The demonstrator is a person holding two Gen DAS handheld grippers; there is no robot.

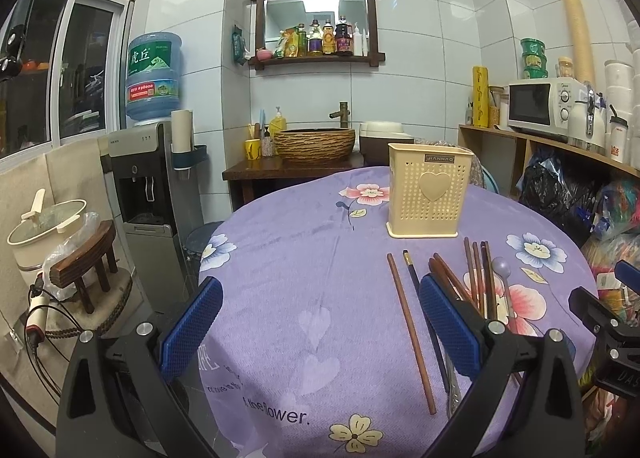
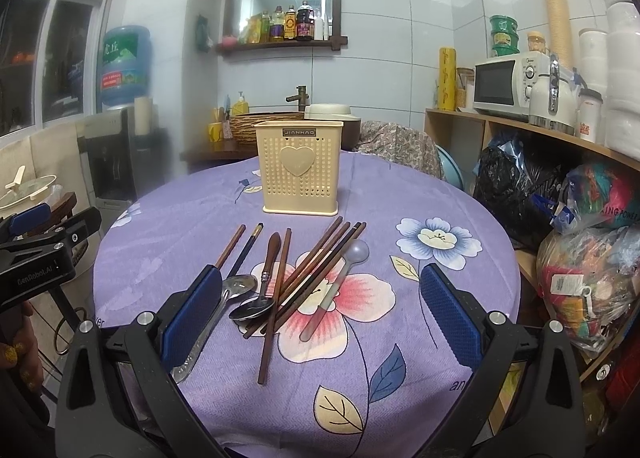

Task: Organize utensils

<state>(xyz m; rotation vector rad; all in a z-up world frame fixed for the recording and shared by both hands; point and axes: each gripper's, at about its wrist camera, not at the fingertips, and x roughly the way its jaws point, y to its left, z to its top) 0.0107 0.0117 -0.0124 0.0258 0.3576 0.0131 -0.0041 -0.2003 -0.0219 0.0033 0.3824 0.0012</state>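
Observation:
A cream perforated utensil holder [image 1: 427, 194] with a heart stands upright on the purple floral tablecloth [image 1: 304, 258]; it also shows in the right wrist view [image 2: 301, 171]. In front of it lie several brown chopsticks [image 2: 316, 266], a dark chopstick [image 2: 247, 248], two metal spoons [image 2: 256, 300], a grey plastic spoon [image 2: 340, 278] and a wooden-handled spoon. My right gripper [image 2: 320, 318] is open and empty above this pile. My left gripper [image 1: 320, 326] is open and empty, left of the pile, with one brown chopstick [image 1: 412, 334] between its fingers.
A water dispenser [image 1: 148, 177] and a stool with a pot [image 1: 48, 230] stand left of the table. A basin counter [image 1: 316, 145] is behind. Shelves with a microwave [image 2: 504, 83] and bags [image 2: 592, 258] crowd the right side.

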